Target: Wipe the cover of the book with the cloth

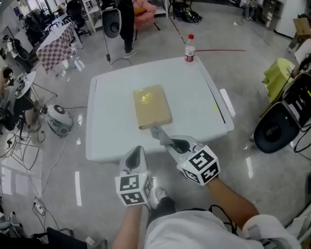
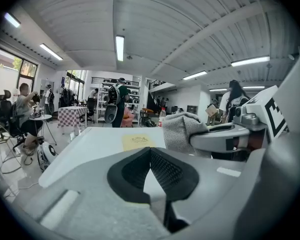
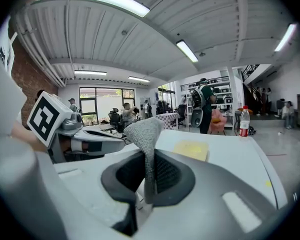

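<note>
A tan book [image 1: 152, 107] lies flat in the middle of the white table [image 1: 202, 92]. My right gripper [image 1: 163, 139] is shut on a grey cloth [image 1: 158, 134], which hangs just at the book's near edge. In the right gripper view the cloth [image 3: 146, 134] stands pinched between the jaws, with the book [image 3: 191, 150] ahead. My left gripper [image 1: 137, 153] hovers at the table's front edge, left of the right one, shut with nothing in it. The left gripper view shows the book [image 2: 137, 142] ahead and the cloth [image 2: 181, 131] to the right.
A plastic bottle [image 1: 189, 49] with a red cap stands at the table's far edge. A black round device [image 1: 276, 129] sits on the floor to the right. People, racks and chairs fill the room behind.
</note>
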